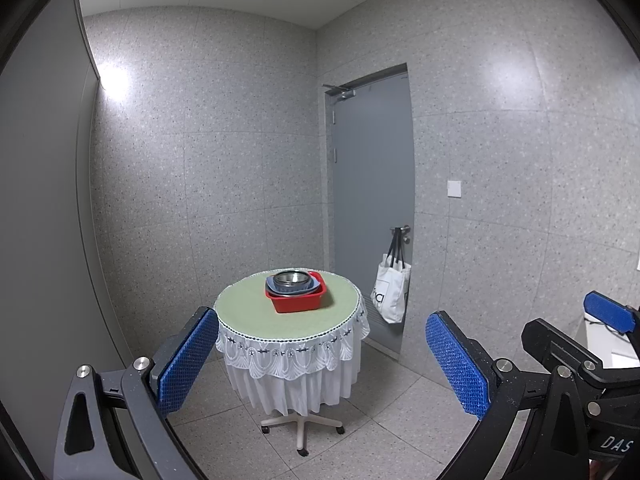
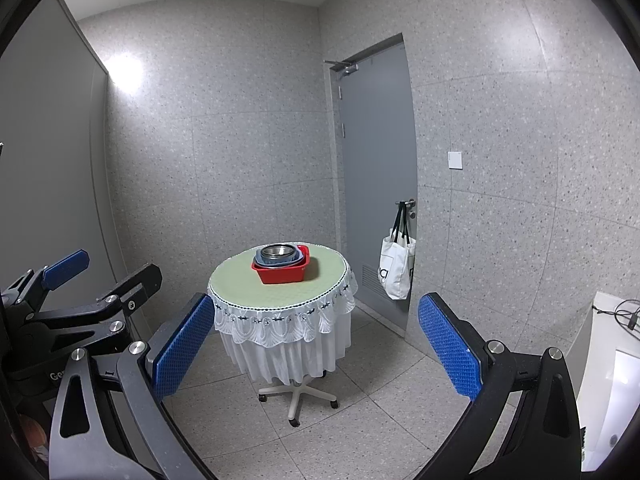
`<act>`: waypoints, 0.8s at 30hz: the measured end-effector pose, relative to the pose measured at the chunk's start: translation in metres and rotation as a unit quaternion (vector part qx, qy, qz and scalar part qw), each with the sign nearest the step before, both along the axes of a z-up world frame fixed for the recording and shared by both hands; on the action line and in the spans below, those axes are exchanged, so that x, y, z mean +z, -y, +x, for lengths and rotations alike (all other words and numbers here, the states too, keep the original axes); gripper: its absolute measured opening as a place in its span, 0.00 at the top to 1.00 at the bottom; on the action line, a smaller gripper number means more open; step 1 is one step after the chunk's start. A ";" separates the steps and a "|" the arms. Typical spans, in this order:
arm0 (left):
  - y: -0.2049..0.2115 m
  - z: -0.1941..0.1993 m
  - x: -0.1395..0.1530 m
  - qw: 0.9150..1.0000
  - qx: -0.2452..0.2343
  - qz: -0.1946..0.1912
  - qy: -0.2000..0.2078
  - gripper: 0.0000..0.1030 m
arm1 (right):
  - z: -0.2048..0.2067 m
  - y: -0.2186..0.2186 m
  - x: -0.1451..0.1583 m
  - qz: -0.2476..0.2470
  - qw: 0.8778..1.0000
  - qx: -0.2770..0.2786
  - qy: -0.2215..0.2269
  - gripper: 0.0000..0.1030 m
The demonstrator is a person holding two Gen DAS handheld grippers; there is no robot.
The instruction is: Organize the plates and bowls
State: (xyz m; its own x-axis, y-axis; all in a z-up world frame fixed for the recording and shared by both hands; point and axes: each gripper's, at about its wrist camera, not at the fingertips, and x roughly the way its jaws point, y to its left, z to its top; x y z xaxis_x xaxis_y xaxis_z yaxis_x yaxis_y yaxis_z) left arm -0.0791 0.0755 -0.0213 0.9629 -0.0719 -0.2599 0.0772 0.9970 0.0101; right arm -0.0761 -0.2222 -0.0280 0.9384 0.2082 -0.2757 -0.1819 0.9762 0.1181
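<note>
Both grippers, left (image 1: 320,364) and right (image 2: 320,344): fingers wide apart, holding nothing.

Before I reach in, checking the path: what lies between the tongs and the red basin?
Only bare tiled floor and the tablecloth's near edge before the red basin, per both wrist views.

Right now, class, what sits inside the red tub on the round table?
Inside the red tub is a nested stack: a blue-grey dish with a metal bowl on top. Anything lower in the stack, and the tub's floor, is covered.
</note>
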 end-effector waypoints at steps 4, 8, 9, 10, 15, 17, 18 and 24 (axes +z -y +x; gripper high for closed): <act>0.001 0.000 0.000 1.000 0.000 -0.001 -0.001 0.01 | 0.001 0.002 0.001 0.001 1.000 0.000 0.000 0.00; 0.003 -0.001 -0.002 1.000 0.001 -0.001 0.001 0.00 | 0.002 0.002 0.001 0.000 1.000 0.001 0.000 0.00; 0.004 -0.001 -0.002 1.000 0.002 -0.002 0.001 0.00 | 0.002 0.002 0.001 0.001 1.000 0.001 -0.001 0.00; 0.004 -0.001 -0.002 1.000 0.002 -0.002 0.002 0.01 | 0.001 0.002 0.001 0.001 1.000 0.001 -0.001 0.00; 0.004 -0.001 -0.004 1.000 0.002 0.000 0.003 0.01 | 0.002 0.002 0.001 0.001 1.000 0.001 -0.001 0.00; 0.006 -0.003 -0.005 1.000 0.002 -0.001 0.003 0.01 | 0.002 0.002 0.001 0.001 1.000 0.001 -0.001 0.00; 0.007 -0.003 -0.005 1.000 0.003 0.000 0.004 0.01 | 0.001 0.001 0.001 0.001 1.000 0.001 -0.001 0.00; 0.008 -0.003 -0.006 1.000 0.002 -0.003 0.004 0.01 | 0.002 0.000 0.000 0.002 1.000 0.002 -0.001 0.00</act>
State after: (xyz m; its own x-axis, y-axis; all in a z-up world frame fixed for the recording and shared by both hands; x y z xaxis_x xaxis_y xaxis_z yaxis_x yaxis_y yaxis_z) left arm -0.0824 0.0677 -0.0275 0.9653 -0.0687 -0.2521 0.0722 0.9974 0.0044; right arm -0.0746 -0.2225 -0.0280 0.9371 0.2134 -0.2763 -0.1862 0.9750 0.1216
